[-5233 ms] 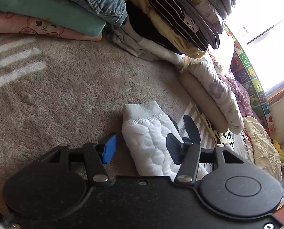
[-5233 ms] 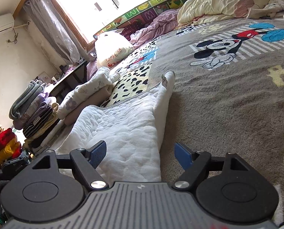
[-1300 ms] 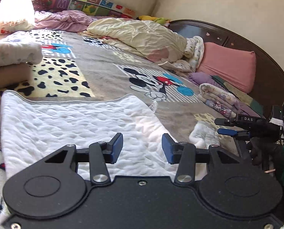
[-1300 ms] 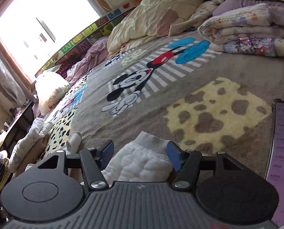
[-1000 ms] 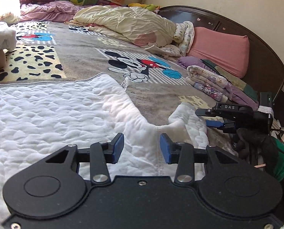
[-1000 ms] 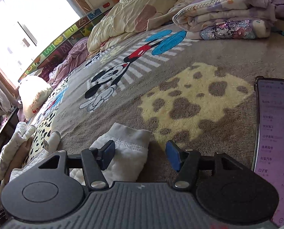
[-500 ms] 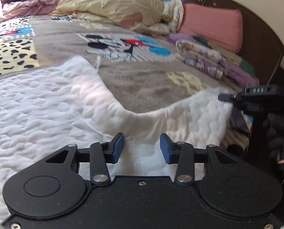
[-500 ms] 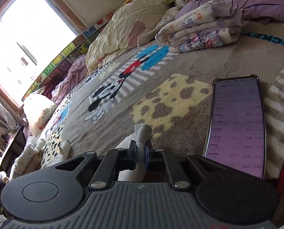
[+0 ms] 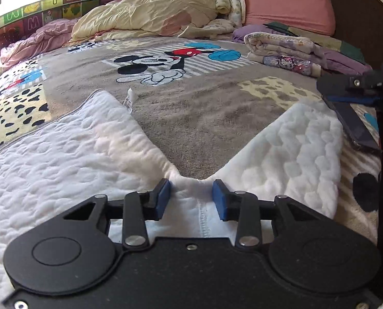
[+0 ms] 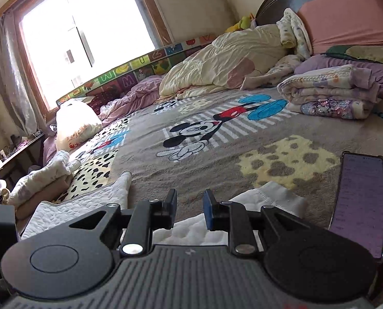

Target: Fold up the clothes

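Observation:
A white quilted garment [image 9: 62, 159] lies flat on the grey cartoon blanket [image 9: 191, 118]. Its sleeve [image 9: 302, 149] stretches out to the right, and a label [image 9: 128, 100] sticks up at the far hem. My left gripper [image 9: 191, 197] is open, low over the fabric, with the seam where sleeve meets body lying between its blue pads [image 9: 163, 198]. My right gripper [image 10: 190, 206] is open a little and holds nothing. The sleeve's cuff [image 10: 276, 198] rests on the blanket just under and right of it. In the left wrist view the right gripper [image 9: 351, 90] hovers past the cuff.
A phone [image 10: 359, 200] with its screen lit lies right of the cuff. Folded blankets [image 10: 328, 92], a cream duvet [image 10: 225, 59] and a pink pillow [image 10: 346, 20] sit toward the headboard. Folded clothes [image 10: 42, 180] and a white bag [image 10: 73, 126] are at the left.
My right gripper was shut on the cuff half a second ago. It has now opened, let the cuff drop flat and lifted. The sleeve lies pulled out straight. My left gripper stayed open at the seam.

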The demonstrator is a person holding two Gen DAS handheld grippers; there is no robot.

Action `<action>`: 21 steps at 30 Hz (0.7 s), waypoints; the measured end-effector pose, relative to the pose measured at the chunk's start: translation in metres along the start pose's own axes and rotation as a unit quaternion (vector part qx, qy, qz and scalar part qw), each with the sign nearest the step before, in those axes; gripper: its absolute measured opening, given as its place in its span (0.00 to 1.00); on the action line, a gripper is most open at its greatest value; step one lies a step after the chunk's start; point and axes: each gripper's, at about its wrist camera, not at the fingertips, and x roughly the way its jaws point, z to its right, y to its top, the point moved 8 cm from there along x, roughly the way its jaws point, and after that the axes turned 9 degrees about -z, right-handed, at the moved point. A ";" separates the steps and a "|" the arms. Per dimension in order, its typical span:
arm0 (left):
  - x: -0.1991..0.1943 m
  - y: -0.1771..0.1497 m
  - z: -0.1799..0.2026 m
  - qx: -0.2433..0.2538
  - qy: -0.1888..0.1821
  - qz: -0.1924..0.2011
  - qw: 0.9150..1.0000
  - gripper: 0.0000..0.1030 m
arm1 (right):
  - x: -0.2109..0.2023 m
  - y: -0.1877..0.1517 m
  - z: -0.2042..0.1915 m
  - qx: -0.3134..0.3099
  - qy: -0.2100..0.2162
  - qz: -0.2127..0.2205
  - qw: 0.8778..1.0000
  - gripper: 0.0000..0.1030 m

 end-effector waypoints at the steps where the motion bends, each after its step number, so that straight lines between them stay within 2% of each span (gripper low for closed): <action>1: -0.010 0.002 -0.014 -0.038 -0.018 0.010 0.999 0.35 | 0.006 -0.003 -0.012 -0.004 0.018 -0.007 1.000 0.24; 2: -0.021 0.004 -0.028 -0.074 -0.033 0.021 0.996 0.35 | 0.012 -0.005 -0.023 -0.008 0.036 -0.016 0.999 0.24; 4: -0.050 0.003 -0.067 -0.148 -0.034 0.057 0.987 0.34 | 0.026 -0.009 -0.050 -0.012 0.080 -0.036 0.996 0.24; 6: -0.081 -0.005 -0.111 -0.228 -0.036 0.101 0.968 0.34 | 0.046 -0.011 -0.083 -0.006 0.141 -0.067 0.988 0.24; 7: -0.089 -0.018 -0.135 -0.282 -0.048 0.116 0.951 0.34 | 0.057 -0.011 -0.098 0.002 0.168 -0.082 0.982 0.24; 9: -0.105 -0.046 -0.183 -0.387 -0.070 0.144 0.908 0.34 | 0.082 -0.009 -0.122 0.031 0.217 -0.106 0.970 0.27; 10: -0.112 -0.059 -0.205 -0.432 -0.079 0.155 0.885 0.34 | 0.101 -0.012 -0.128 0.051 0.234 -0.131 0.962 0.39; 11: -0.113 -0.064 -0.211 -0.446 -0.080 0.153 0.878 0.34 | 0.124 -0.018 -0.131 0.073 0.233 -0.163 0.956 0.40; 12: -0.114 -0.069 -0.217 -0.459 -0.081 0.151 0.872 0.04 | 0.144 -0.025 -0.128 0.084 0.213 -0.184 0.956 0.39; 13: -0.115 -0.073 -0.224 -0.472 -0.082 0.149 0.865 0.04 | 0.156 -0.030 -0.124 0.081 0.195 -0.194 0.958 0.27; 14: -0.115 -0.078 -0.230 -0.485 -0.083 0.146 0.858 0.04 | 0.161 -0.033 -0.120 0.075 0.187 -0.195 0.960 0.21; 16: -0.117 -0.088 -0.243 -0.511 -0.085 0.142 0.844 0.05 | 0.159 -0.032 -0.107 0.104 0.200 -0.191 0.955 0.19; 18: -0.119 -0.096 -0.254 -0.533 -0.087 0.138 0.830 0.13 | 0.149 -0.028 -0.095 0.133 0.218 -0.181 0.950 0.24; 19: -0.121 -0.088 -0.253 -0.522 -0.093 0.146 0.835 0.19 | 0.146 -0.024 -0.095 0.129 0.224 -0.175 0.950 0.30; 20: -0.123 -0.081 -0.253 -0.512 -0.100 0.154 0.839 0.21 | 0.145 -0.019 -0.096 0.124 0.226 -0.171 0.951 0.32; 21: -0.123 -0.074 -0.257 -0.509 -0.108 0.165 0.838 0.25 | 0.146 -0.013 -0.098 0.123 0.231 -0.168 0.950 0.32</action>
